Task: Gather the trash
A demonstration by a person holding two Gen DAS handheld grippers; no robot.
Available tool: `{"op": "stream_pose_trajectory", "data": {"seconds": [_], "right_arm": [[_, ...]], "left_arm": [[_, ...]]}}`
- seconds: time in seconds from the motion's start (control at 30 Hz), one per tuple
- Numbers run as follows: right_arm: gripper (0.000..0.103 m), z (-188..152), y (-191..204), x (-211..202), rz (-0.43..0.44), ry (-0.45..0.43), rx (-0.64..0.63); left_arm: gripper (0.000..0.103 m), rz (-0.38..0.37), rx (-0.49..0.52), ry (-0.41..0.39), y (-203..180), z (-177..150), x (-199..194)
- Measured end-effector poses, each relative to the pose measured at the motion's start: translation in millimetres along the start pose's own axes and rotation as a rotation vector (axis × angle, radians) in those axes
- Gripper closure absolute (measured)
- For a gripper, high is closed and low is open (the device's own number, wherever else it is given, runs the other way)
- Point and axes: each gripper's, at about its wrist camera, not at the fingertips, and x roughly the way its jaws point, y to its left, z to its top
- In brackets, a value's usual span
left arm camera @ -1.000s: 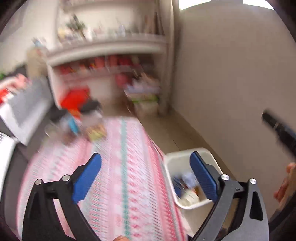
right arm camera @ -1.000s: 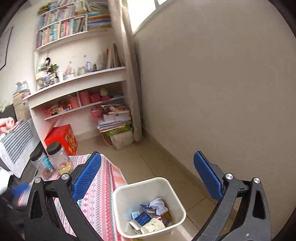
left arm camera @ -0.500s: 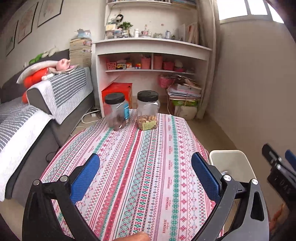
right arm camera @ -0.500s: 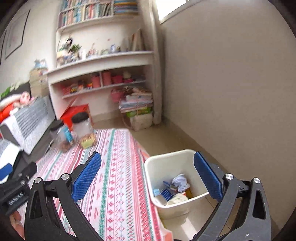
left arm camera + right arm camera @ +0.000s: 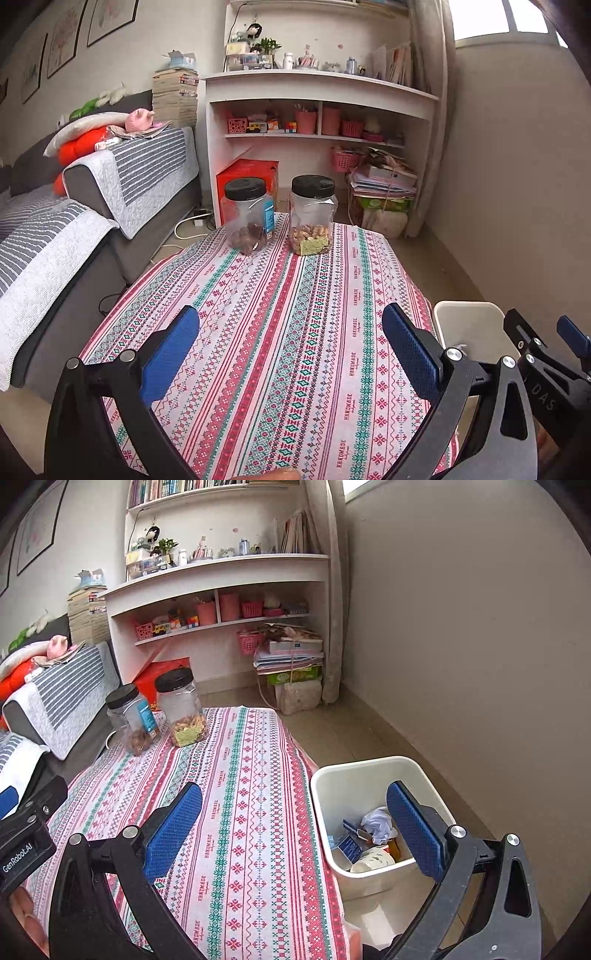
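Two empty, wide-open grippers, left [image 5: 290, 350] and right [image 5: 293, 829], hover over the patterned tablecloth [image 5: 280, 317], apparently cleared into the floor-level trash bin [image 5: 373, 775] alongside.

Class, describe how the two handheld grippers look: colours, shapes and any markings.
Both the left gripper and right gripper have black, angular frames with cut-outs and silver bolts, plus textured blue pads on the fingers. White lettering "GenRobot.AI" marks the left body; no cables show.

Left claw [image 5: 291, 347] spread wide, right claw [image 5: 295, 823] spread wide, both empty
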Motion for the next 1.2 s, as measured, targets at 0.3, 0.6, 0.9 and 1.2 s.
{"op": "stream_pose_trajectory", "data": {"seconds": [0.3,0.6,0.9,1.2], "right_arm": [[0.007,-0.1,-1.4,-1.6,0.009,0.003,0.007],[0.007,-2.2,1.5,-4.1,0.024,0.005,0.006],[0.007,-2.4,4.9,-4.9,0.023,0.005,0.001],[0.007,-2.3,3.9,-4.5,0.025,0.008,0.002]], "left_arm": [[0.007,-0.024,-0.005,0.020,-3.8,-1.8,0.3],[0.007,-0.029,-0.024,0.025,-1.7,-1.2,0.2],[0.007,-0.032,-0.004,0.015,-4.9,-1.8,-2.8],[0.007,-0.033,0.005,0.014,-6.3,-3.3,-3.9]]}}
